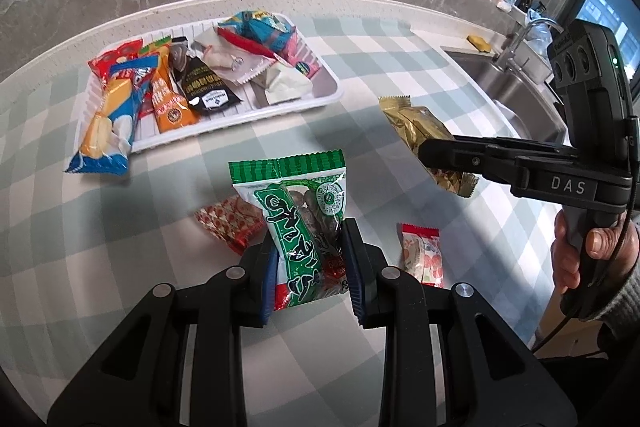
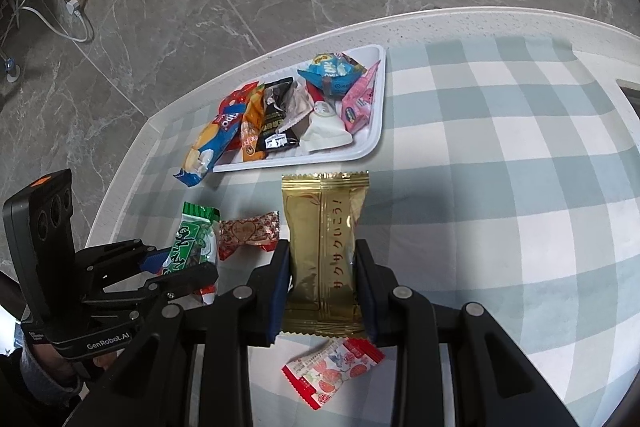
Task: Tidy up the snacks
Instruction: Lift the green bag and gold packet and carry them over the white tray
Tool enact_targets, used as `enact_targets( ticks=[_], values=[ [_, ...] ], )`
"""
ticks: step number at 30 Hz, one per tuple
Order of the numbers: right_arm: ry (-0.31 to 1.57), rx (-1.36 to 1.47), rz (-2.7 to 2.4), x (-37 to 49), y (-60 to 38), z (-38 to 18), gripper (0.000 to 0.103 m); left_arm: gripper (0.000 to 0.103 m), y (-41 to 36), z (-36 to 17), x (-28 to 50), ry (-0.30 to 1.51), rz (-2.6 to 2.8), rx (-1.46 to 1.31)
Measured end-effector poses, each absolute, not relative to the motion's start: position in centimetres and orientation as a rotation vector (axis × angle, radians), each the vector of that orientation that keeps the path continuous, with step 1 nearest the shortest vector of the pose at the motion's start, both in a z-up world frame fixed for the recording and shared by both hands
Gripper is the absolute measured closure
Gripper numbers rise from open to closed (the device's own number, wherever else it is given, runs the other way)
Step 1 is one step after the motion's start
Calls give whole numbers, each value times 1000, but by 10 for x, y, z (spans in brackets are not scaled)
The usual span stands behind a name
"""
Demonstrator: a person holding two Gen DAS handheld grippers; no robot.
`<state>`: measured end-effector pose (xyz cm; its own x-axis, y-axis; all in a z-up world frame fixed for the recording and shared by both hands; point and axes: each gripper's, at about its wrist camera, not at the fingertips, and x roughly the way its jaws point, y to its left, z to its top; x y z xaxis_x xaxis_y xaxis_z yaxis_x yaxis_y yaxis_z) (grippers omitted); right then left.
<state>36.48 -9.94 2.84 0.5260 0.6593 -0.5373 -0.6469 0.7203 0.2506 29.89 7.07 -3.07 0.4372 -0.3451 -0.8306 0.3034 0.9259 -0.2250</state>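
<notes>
So, both grippers loaded at once: each one has a snack pinched and lifted, and that looks like a two-at-a-time run to the tray.

Landmark: white tray, at the far side of the checked tablecloth and already crowded with wrappers.

Left gripper: jaws pressed onto the green packet, gripping its lower half so the crimped top sticks out ahead, on the near side of the tray.

Right gripper: jaws clamped on the sides of the gold packet, whose far end nearly reaches the tray's near rim. Probably held lengthwise so it can slide in flat.

Green packet look: clear window with dark pieces inside, green band with white lettering, zigzag top.

Gold packet look: shiny foil, red script down one side, crimped ends.

Still loose: red patterned candy lying nearer than the tray, between the two grippers; strawberry-print sachet further back, under the right gripper.

Blue biscuit pack: hangs over the tray's left end, so space is tight there.
</notes>
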Motion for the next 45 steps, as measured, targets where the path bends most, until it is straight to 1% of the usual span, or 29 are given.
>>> enact_targets(
  ticks=[26,45],
  values=[
    [635,5,837,387,-64,59,70,77,106,-6,341,987,-330,-93],
    [641,-12,875,433,-9,88,70,77,143,1,404,969,-279,-174]
  ],
)
